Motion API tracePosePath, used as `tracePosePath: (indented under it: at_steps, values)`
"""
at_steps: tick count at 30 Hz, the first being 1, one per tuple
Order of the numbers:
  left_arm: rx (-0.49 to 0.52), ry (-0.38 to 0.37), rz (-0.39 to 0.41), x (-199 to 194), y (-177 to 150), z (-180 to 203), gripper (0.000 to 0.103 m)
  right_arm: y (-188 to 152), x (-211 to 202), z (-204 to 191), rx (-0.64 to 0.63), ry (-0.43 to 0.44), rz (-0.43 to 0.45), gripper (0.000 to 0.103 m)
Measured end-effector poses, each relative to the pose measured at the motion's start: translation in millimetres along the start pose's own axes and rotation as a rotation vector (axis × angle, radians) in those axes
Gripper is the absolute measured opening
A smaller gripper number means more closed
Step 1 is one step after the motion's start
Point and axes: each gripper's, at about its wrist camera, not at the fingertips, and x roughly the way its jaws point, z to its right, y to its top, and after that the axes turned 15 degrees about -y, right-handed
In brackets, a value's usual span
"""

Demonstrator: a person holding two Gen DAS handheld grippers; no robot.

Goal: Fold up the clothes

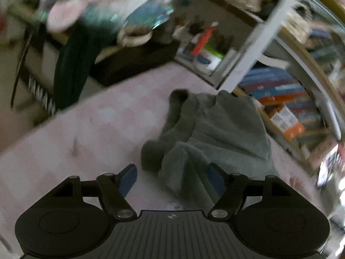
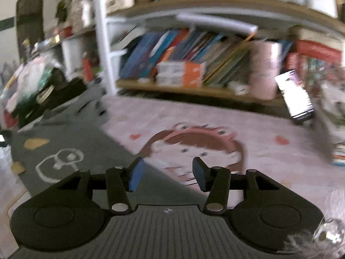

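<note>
A grey-green garment [image 1: 217,129] lies crumpled on the pink bed sheet [image 1: 86,133], with a sleeve end bunched toward me. My left gripper [image 1: 172,180] is open just above its near edge; the right finger [image 1: 216,180] is over the cloth and the left finger [image 1: 128,180] over bare sheet. In the right wrist view, the same garment [image 2: 71,142], with a white ring print and yellow patches, lies spread at the left on the pink sheet [image 2: 269,151]. My right gripper [image 2: 168,176] is open and empty above its right edge, over a cartoon face print [image 2: 198,144].
A white-framed bookshelf full of books [image 2: 183,60] runs along the far side of the bed [image 1: 286,99]. A black keyboard case [image 1: 133,64] and piled clothes and toys [image 1: 97,6] stand at the bed's far left. A dark phone-like slab [image 2: 295,95] leans at the right.
</note>
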Motion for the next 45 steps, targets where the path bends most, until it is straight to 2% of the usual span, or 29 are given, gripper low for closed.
tracePosePath:
  at_steps: [4, 9, 13, 14, 15, 18, 19, 20, 23, 24, 25, 26, 30, 31, 32, 33, 34, 38, 39, 40, 41, 43, 45]
  values:
    - [-0.174, -0.073, 0.04, 14.7, 2.8, -15.8, 0.07, -13.1, 12.9, -10.0, 0.001, 0.032, -0.058, 0.047]
    - [-0.362, -0.076, 0.106, 23.1, 11.2, -24.6, 0.075, -30.9, 15.1, 0.6, 0.034, 0.018, -0.103, 0.047]
    - [-0.327, -0.04, 0.118, 22.7, 10.7, -21.8, 0.072, -40.9, 13.9, 11.2, 0.058, 0.005, -0.121, 0.047]
    - [-0.314, -0.03, 0.12, 22.6, 10.4, -21.0, 0.069, -42.1, 13.4, 12.4, 0.059, 0.007, -0.12, 0.047]
    - [-0.3, -0.02, 0.123, 22.4, 10.1, -20.2, 0.05, -42.8, 13.0, 13.0, 0.059, 0.009, -0.119, 0.047]
    - [-0.261, -0.001, 0.131, 23.4, 10.3, -18.2, 0.02, -42.7, 12.6, 10.8, 0.048, 0.005, -0.117, 0.047]
    - [-0.229, -0.007, 0.142, 24.0, 11.7, -14.3, 0.019, -43.0, 12.5, 9.7, 0.042, 0.004, -0.116, 0.047]
    - [-0.155, -0.03, 0.166, 21.5, 11.9, -3.2, 0.018, -43.2, 12.4, 8.9, 0.037, 0.003, -0.116, 0.047]
    - [0.118, -0.21, 0.234, -1.6, 8.2, 43.1, 0.017, -43.3, 11.8, 8.9, 0.031, 0.005, -0.118, 0.047]
    - [0.171, -0.225, 0.257, -11.5, 7.1, 52.0, 0.017, -43.3, 11.7, 8.7, 0.031, 0.004, -0.12, 0.047]
    - [0.189, -0.196, 0.269, -18.2, 7.6, 53.8, 0.017, -43.1, 11.6, 8.2, 0.03, 0.003, -0.121, 0.047]
    - [0.176, -0.13, 0.257, -20.7, 10.3, 48.4, 0.018, -42.9, 11.2, 7.6, 0.03, 0.004, -0.121, 0.047]
    - [0.059, 0.21, 0.061, -3.1, 15.6, -2.1, 0.025, -41.9, 11.5, 6.0, 0.039, 0.089, -0.13, 0.047]
    - [0.065, 0.262, 0.034, -0.3, 13.9, -5.7, 0.031, -40.2, 11.3, 3.9, 0.033, 0.099, -0.13, 0.046]
    - [0.095, 0.303, 0.032, -0.6, 12.6, -3.8, 0.046, -38.3, 10.4, 1.8, 0.024, 0.101, -0.123, 0.047]
    - [0.141, 0.339, 0.055, -3.7, 12.1, 2.3, 0.059, -36.4, 9.4, -0.3, 0.015, 0.103, -0.116, 0.047]
    - [0.199, 0.374, 0.094, -8.4, 13.0, 11.5, 0.063, -34.3, 8.6, -1.6, 0.011, 0.106, -0.108, 0.047]
    - [0.452, 0.549, 0.272, -21.5, 23.3, 64.1, 0.061, -25.5, 8.8, -0.4, 0.028, 0.111, -0.083, 0.047]
    - [0.533, 0.539, 0.298, -19.8, 24.8, 82.2, 0.06, -24.0, 11.4, -1.2, 0.032, 0.112, -0.082, 0.047]
    - [0.598, 0.482, 0.283, -12.1, 25.3, 100.3, 0.06, -22.5, 14.1, -2.0, 0.035, 0.112, -0.082, 0.047]
    - [0.65, 0.413, 0.249, -2.1, 25.4, 117.1, 0.06, -21.0, 16.7, -2.8, 0.038, 0.113, -0.082, 0.047]
    - [0.738, 0.266, 0.132, 32.2, 18.8, 152.0, 0.06, -20.2, 21.6, -6.2, 0.037, 0.116, -0.082, 0.047]
    - [0.829, 0.167, 0.037, 70.1, 3.5, 181.6, 0.06, -22.2, 24.4, -10.1, 0.03, 0.12, -0.085, 0.047]
